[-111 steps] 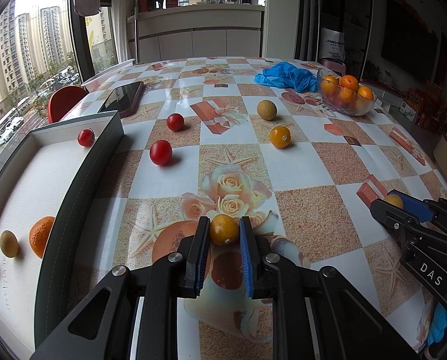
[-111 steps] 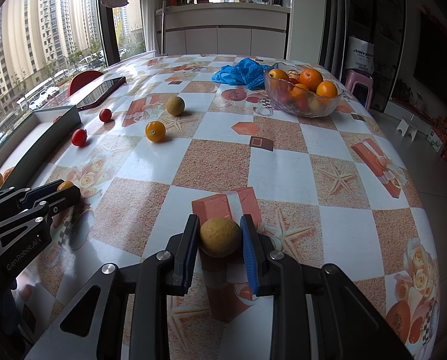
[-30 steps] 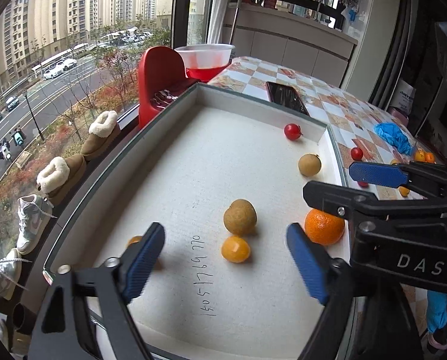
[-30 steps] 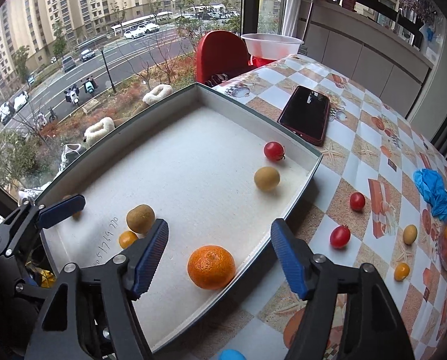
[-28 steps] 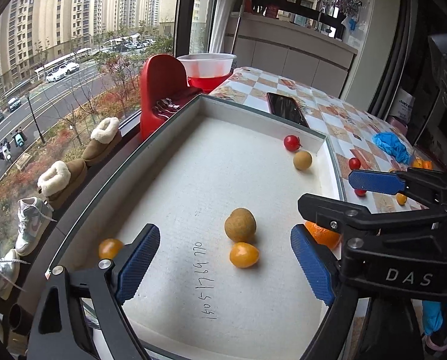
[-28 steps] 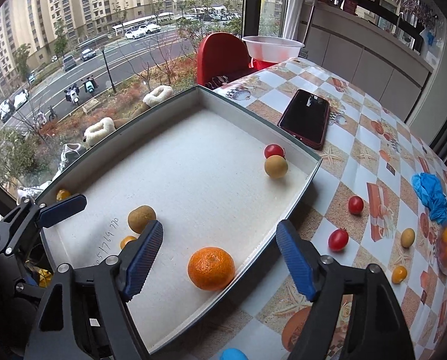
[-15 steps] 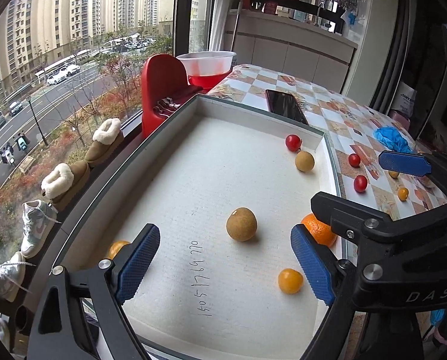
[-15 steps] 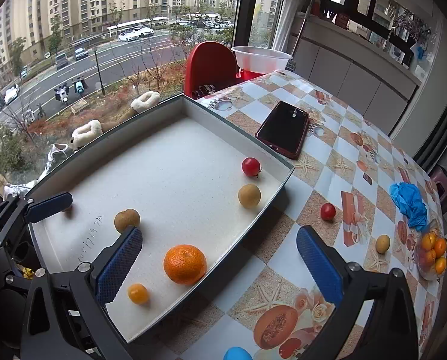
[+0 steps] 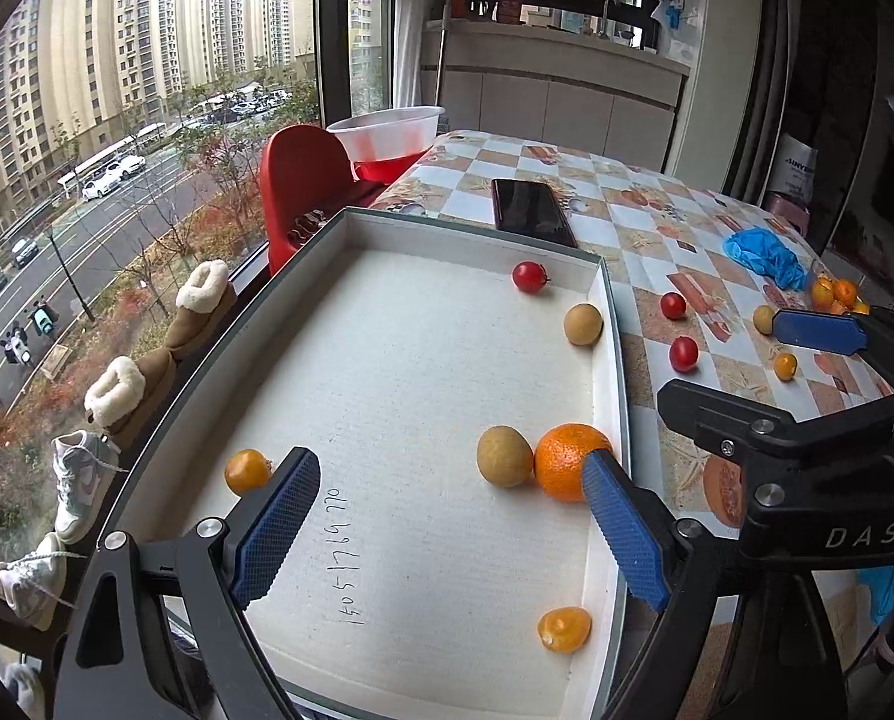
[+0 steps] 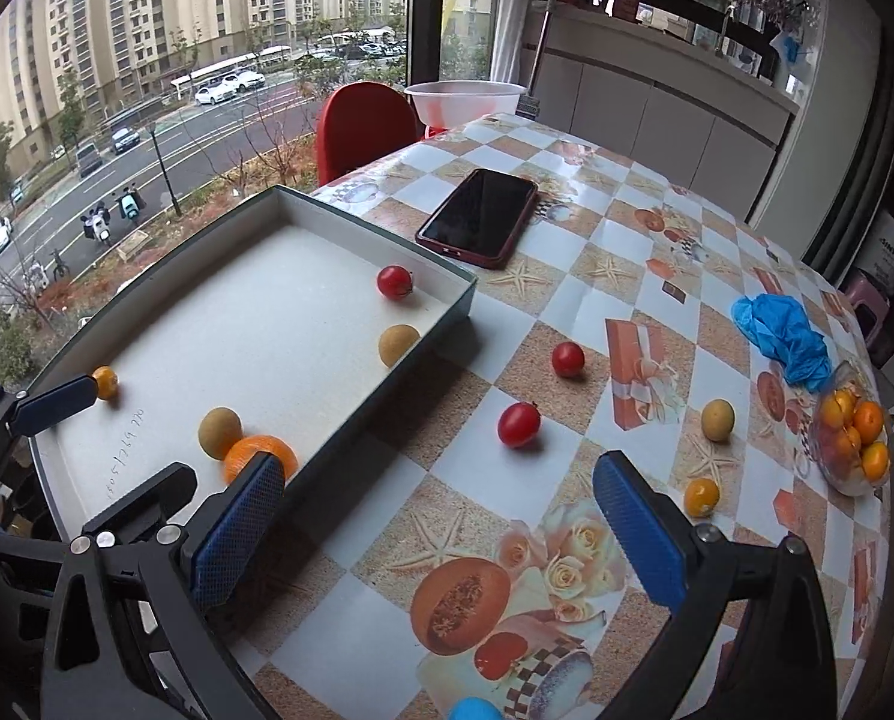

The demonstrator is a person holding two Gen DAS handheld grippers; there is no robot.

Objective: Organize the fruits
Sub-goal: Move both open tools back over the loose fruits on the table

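Observation:
A white-lined tray (image 9: 399, 360) holds a big orange (image 9: 567, 456) touching a tan fruit (image 9: 504, 456), a second tan fruit (image 9: 582, 324), a red tomato (image 9: 531, 276) and two small orange fruits (image 9: 247, 471) (image 9: 564, 629). My left gripper (image 9: 447, 468) hangs open above the tray with nothing between its fingers. My right gripper (image 10: 438, 471) is wide open and empty over the tablecloth beside the tray (image 10: 255, 312). Loose on the table lie two tomatoes (image 10: 519, 425) (image 10: 568, 359), a tan fruit (image 10: 717, 420) and a small orange fruit (image 10: 701, 497).
A glass bowl of oranges (image 10: 849, 438) stands at the table's right edge, with a blue glove (image 10: 786, 336) behind it. A dark phone (image 10: 480, 216) lies past the tray's far end. A red chair (image 10: 366, 120) and a white basin (image 10: 465, 99) are beyond the table.
My right gripper has opened wider and swung right, from over the tray to over the tablecloth. A small orange fruit has rolled to the tray's near right corner; the tan fruit now touches the orange.

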